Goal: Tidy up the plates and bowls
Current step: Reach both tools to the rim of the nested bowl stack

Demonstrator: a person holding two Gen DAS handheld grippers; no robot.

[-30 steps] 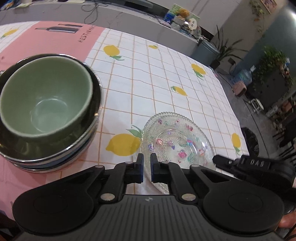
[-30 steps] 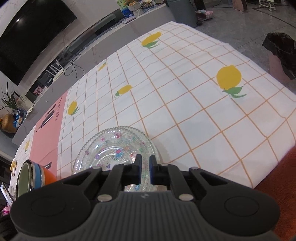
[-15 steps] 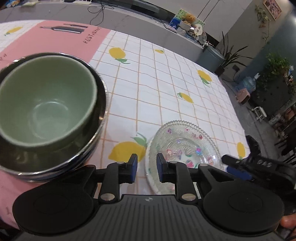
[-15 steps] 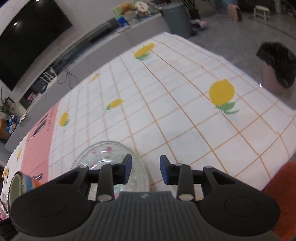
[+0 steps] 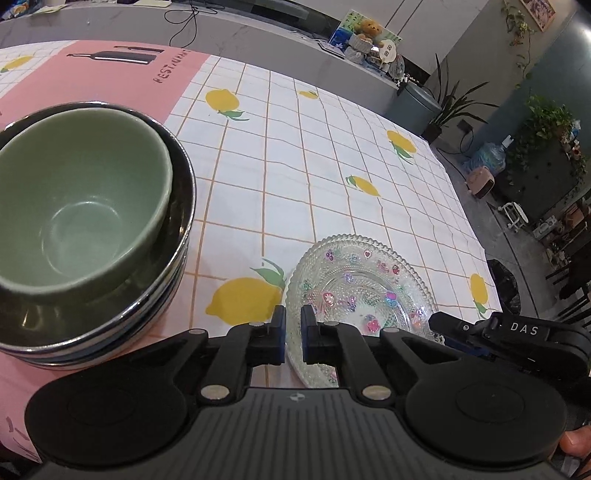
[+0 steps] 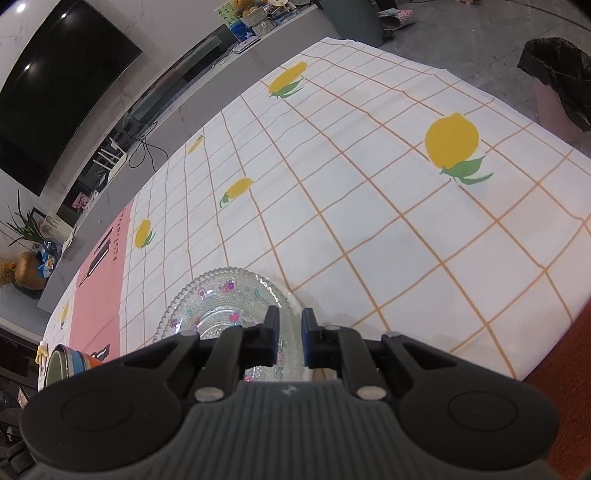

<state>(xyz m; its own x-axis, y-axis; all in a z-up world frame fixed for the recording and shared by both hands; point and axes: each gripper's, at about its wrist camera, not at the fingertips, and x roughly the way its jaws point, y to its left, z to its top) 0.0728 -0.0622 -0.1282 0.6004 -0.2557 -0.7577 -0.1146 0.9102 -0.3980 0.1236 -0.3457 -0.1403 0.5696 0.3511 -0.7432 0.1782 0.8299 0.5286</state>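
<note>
A clear glass plate with coloured flower marks lies on the lemon-print tablecloth. My left gripper is shut on the plate's left rim, which shows in the narrow gap between the pads. My right gripper straddles the plate's right rim. Its jaws are closing, with a small gap still showing beside the glass. In the left wrist view the right gripper reaches in at the plate's right edge. A green bowl sits nested in a dark, metal-rimmed bowl on a stack to the left.
The bowl stack shows at the lower left of the right wrist view. The tablecloth stretches away beyond the plate. A bin with a black bag stands on the floor past the table's right edge. A grey counter runs behind the table.
Both grippers opened their jaws and brought them together again at the plate's rim. The left one has shifted from the plate's near rim to its left rim.
</note>
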